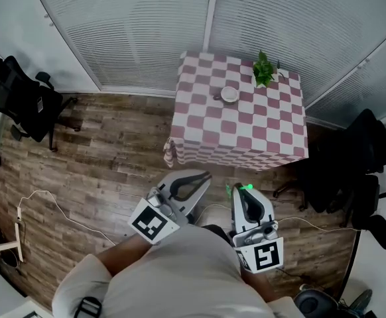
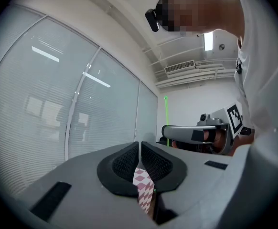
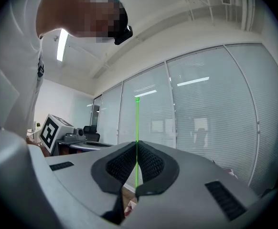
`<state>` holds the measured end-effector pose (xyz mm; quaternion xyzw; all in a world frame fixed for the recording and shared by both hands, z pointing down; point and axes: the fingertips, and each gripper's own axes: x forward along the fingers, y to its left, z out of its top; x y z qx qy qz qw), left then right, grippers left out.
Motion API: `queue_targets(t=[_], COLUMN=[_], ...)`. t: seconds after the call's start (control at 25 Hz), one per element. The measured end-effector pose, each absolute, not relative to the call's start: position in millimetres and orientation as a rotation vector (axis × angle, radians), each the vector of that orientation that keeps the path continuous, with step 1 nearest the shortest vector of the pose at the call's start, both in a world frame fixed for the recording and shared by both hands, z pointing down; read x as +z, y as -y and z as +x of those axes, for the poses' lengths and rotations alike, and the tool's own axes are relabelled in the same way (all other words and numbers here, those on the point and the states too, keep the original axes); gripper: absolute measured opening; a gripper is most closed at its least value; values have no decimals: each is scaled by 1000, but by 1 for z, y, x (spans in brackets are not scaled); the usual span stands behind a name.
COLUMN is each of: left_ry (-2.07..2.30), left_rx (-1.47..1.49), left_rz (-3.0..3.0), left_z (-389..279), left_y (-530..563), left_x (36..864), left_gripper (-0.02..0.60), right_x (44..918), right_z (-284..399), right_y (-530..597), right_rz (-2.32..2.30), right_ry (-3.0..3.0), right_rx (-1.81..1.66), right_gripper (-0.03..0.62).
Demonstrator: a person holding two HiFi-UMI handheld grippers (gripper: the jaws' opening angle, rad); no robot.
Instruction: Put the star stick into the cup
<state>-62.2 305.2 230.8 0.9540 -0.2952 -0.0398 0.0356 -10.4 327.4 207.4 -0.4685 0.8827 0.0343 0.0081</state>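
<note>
Stick (image 3: 137, 128): upright, clenched in right fingers (image 3: 154, 165). Cup (image 1: 229, 94): on table (image 1: 246, 138), well ahead of both. Left fingers (image 2: 123, 164): closed, empty.

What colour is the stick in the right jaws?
Bright green. The stick shows best in the right gripper view, clamped between the shut jaws.

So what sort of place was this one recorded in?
Probably an office: glass partition walls with horizontal blinds, black swivel office chairs, and a small table under a pink-and-white checked cloth on wood-plank flooring.
</note>
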Motion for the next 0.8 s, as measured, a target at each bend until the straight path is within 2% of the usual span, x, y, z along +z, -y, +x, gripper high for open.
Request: queue_targets(t=[0.8], left_ry=[899], left_rx=[-118], left_rz=[2943], left_z=[-76], left_y=[-291], left_x=[236], left_gripper=[43], right_x=[208], right_z=[-27], right_y=[-310], right_rz=[-1468], right_ry=[-2738], right_rx=[77], right_gripper=[32])
